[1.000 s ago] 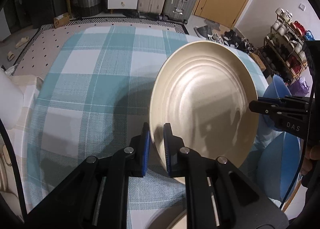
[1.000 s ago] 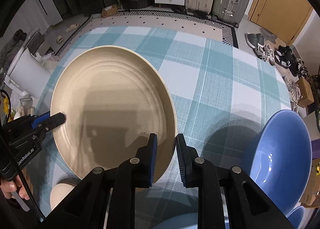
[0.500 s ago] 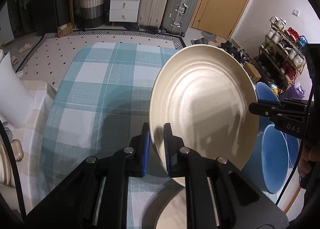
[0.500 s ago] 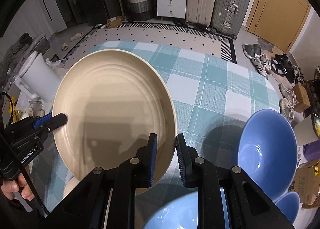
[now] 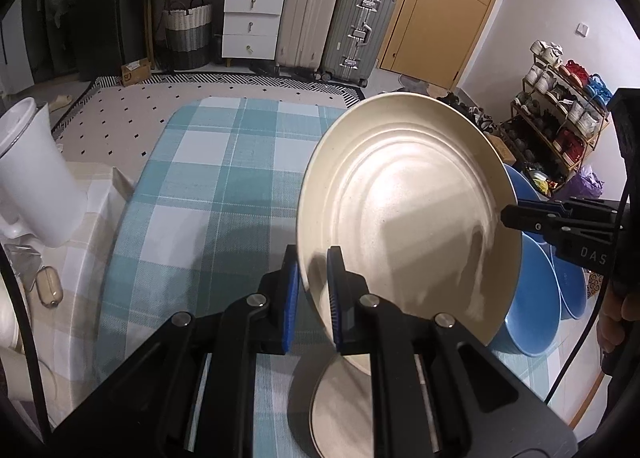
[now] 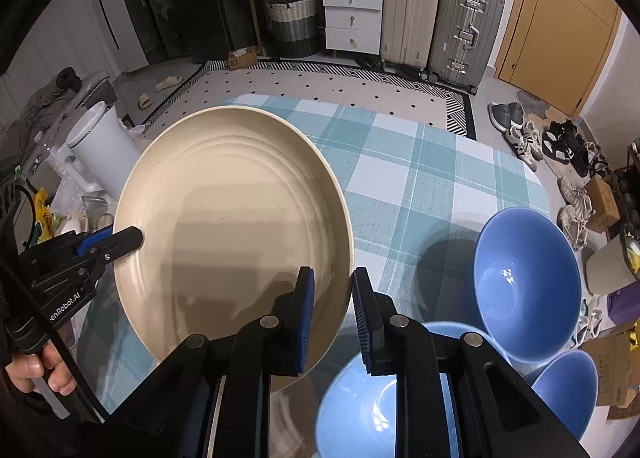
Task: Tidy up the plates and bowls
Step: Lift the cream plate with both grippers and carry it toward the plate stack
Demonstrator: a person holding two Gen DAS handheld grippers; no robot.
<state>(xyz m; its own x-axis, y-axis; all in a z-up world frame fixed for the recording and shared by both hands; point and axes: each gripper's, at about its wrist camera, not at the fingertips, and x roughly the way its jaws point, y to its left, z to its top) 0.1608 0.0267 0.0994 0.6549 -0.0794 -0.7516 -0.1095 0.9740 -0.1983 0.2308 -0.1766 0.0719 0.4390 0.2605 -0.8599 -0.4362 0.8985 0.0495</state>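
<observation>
Above the checked tablecloth (image 5: 208,194), both tools, left (image 5: 312,290) and right (image 6: 332,298), pinch opposite rims of the tilted beige plate (image 6: 232,226).

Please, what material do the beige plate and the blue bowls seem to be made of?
Beige plate: probably plastic or bamboo-fibre composite, matte; fine dark specks, soft diffuse sheen, moulded concentric rings. Blue bowls: glazed ceramic or glossy plastic, cannot tell which; sharp small light reflections inside.

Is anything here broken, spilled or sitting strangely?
Nothing looks broken or spilled. The one odd sight is the beige plate: it hangs tilted above the checked tablecloth, pinched at opposite rims by the left gripper and right gripper.
</observation>
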